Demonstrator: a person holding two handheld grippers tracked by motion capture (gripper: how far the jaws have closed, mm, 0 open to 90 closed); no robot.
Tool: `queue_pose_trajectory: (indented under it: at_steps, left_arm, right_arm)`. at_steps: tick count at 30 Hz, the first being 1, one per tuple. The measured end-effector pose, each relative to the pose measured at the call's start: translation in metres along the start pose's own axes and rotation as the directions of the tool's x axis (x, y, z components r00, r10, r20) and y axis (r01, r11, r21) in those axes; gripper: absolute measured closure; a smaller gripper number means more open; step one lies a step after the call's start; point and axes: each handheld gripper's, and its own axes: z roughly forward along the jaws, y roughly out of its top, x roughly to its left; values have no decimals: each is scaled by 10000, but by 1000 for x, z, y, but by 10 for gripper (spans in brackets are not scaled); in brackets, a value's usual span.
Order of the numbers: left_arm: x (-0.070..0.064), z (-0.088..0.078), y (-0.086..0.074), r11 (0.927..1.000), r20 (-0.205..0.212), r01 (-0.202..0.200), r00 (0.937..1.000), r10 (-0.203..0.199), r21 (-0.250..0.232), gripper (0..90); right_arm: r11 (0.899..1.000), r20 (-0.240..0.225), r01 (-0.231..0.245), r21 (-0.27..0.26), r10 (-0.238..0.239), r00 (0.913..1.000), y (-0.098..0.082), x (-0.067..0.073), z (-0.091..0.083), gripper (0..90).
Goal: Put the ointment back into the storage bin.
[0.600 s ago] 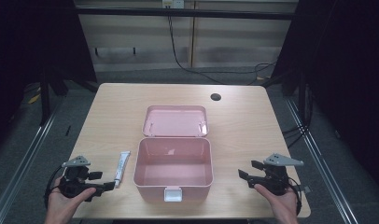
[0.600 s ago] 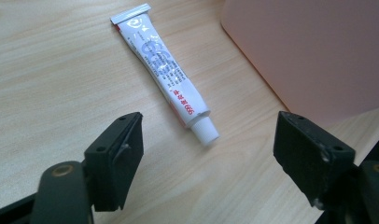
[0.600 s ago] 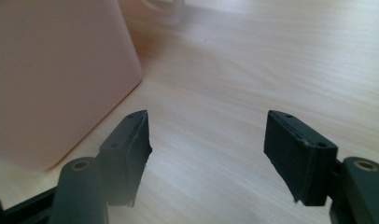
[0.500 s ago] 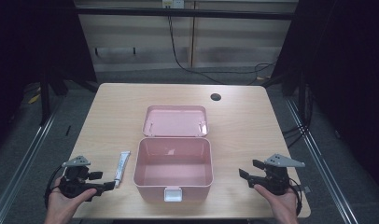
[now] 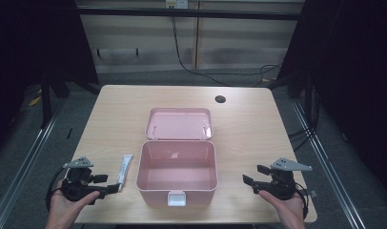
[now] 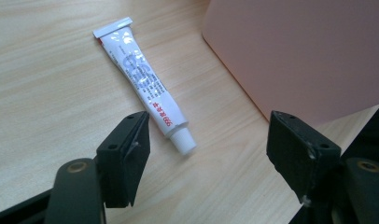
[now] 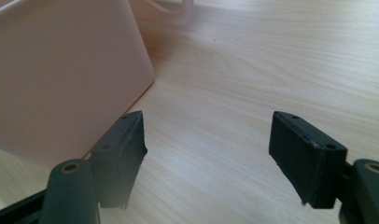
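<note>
An open pink box [image 5: 177,171] stands at the table's near middle, empty inside, its lid [image 5: 179,123] lying flat behind it. A small white tube [image 5: 125,168] lies left of the box; in the left gripper view the tube [image 6: 143,83] points its cap toward my jaws. My left gripper [image 5: 109,187] is open, just short of the tube, nothing between its fingers. My right gripper [image 5: 251,179] is open over bare wood to the right of the box wall [image 7: 61,79], holding nothing.
The light wooden table [image 5: 258,133] has a round cable hole [image 5: 220,99] at its far right. Dark floor and metal rails flank the table; cables run along the back wall.
</note>
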Motion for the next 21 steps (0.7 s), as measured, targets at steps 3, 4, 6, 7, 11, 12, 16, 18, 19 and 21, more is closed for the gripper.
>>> queue_pose_trajectory:
  at_steps: [3,4,6,7,11,12,16,18,19,21]
  left_arm:
    - [-1,-1,3,10000,162,17,9999,-17,-6,339]
    - [-3,-3,7,10000,112,-67,9999,66,68,360]
    - [-3,-4,12,9998,72,-73,9999,71,210,372]
    - [-3,-4,14,9997,12,-48,10000,48,235,381]
    - [-2,-4,22,9987,-184,-27,9998,37,510,393]
    - [-3,-3,24,9983,-277,-58,9996,74,571,394]
    - [-3,-4,33,9965,-234,-177,9995,197,818,415]
    - [-4,-4,38,9954,-211,-239,9994,260,927,433]
    - [-5,-2,39,9945,-298,-218,9992,250,1025,445]
    - [-5,0,42,9928,-384,-274,9987,320,1164,482]
  right_arm:
    - [10000,9,7,57,-7,10000,0,1,1,274]
    - [10000,-27,31,46,-31,10000,0,1,1,275]
    - [9999,-14,120,59,-120,9999,0,2,1,275]
    - [9998,-2,191,110,-191,9998,0,2,1,276]
    - [9995,-16,213,243,-213,9998,0,2,2,282]
    - [9995,-17,203,236,-202,9998,0,2,2,283]
    - [9996,-5,124,243,-124,9999,0,2,2,287]
    - [9996,22,110,245,-111,9999,0,1,2,287]
    - [9996,28,96,260,-97,9999,0,1,2,287]
    - [9997,11,94,245,-94,10000,0,1,2,287]
